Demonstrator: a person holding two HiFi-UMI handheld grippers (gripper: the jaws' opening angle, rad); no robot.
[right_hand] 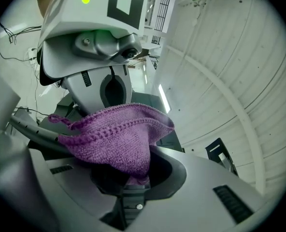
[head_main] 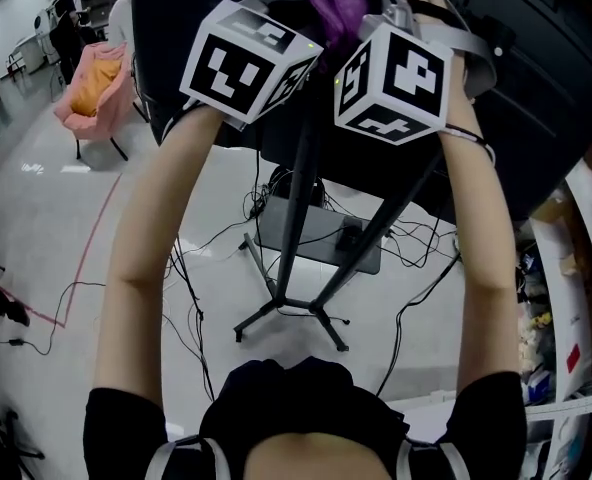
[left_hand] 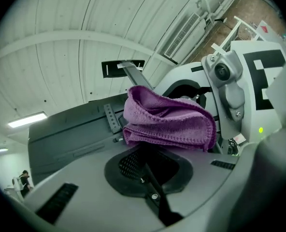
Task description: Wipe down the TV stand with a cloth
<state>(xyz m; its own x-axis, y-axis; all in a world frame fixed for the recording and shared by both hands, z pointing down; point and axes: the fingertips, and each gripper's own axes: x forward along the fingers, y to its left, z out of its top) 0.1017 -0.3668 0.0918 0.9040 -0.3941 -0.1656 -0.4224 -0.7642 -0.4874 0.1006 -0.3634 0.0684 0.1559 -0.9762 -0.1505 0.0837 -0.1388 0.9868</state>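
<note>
Cloth [left_hand: 167,122], purple knit; judged soft, light and limp, likely to bunch and drape. Location: at the tips of left tool [left_hand: 152,151] and right tool [right_hand: 128,178], both closed on its folds, tips facing. Best hold: thick folded wad, not a loose hem.

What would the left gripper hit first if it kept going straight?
The purple cloth, right at the tip of the left gripper; beyond it probably the TV's grey back, though depth is unclear.

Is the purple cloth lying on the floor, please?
No, the purple knitted cloth is clamped in the right gripper, held up off the floor.
</note>
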